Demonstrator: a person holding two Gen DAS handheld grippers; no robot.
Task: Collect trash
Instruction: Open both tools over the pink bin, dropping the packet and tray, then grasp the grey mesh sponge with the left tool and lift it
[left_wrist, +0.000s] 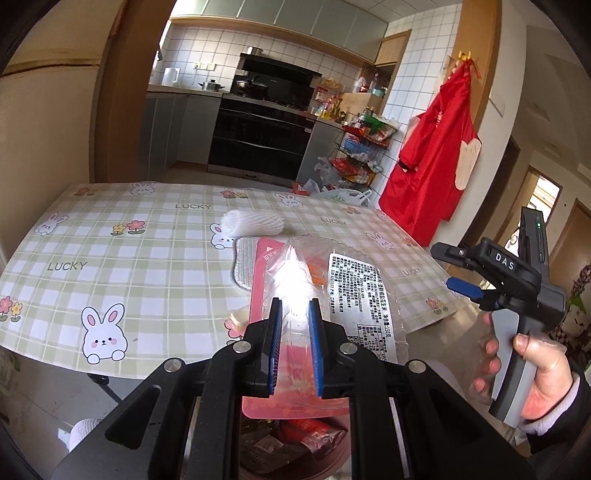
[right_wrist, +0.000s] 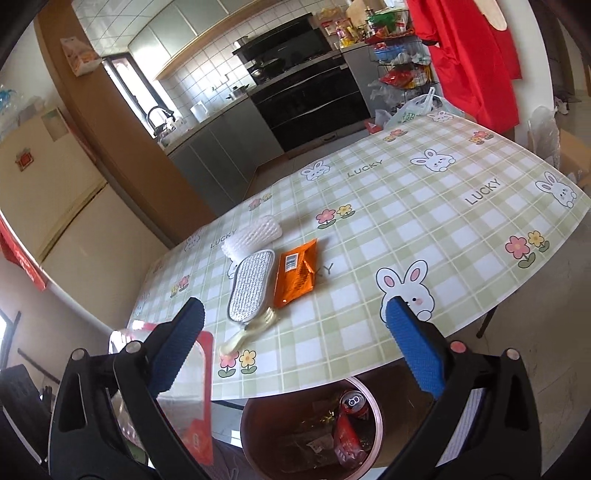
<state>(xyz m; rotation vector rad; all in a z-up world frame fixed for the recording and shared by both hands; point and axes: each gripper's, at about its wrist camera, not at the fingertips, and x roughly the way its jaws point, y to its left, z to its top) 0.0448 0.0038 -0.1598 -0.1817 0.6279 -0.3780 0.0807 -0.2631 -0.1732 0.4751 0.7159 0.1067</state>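
Observation:
My left gripper (left_wrist: 295, 314) is shut on a clear and red snack bag (left_wrist: 317, 288), held above the brown trash bin (left_wrist: 332, 454). The same bag shows at the lower left of the right wrist view (right_wrist: 192, 398). My right gripper (right_wrist: 295, 339) is open and empty, above the table's near edge, over the bin (right_wrist: 258, 413), which holds a red can (right_wrist: 352, 402) and wrappers. It also shows in the left wrist view (left_wrist: 461, 269). On the table lie an orange wrapper (right_wrist: 295, 275), a white foam net (right_wrist: 255, 234) and a silver-headed brush (right_wrist: 249, 291).
The table has a green checked bunny cloth (right_wrist: 424, 206). A kitchen with a black oven (right_wrist: 310, 103), a wire rack (left_wrist: 354, 155) and a red apron (left_wrist: 432, 155) stand behind it. A fridge (right_wrist: 48, 206) is at the left.

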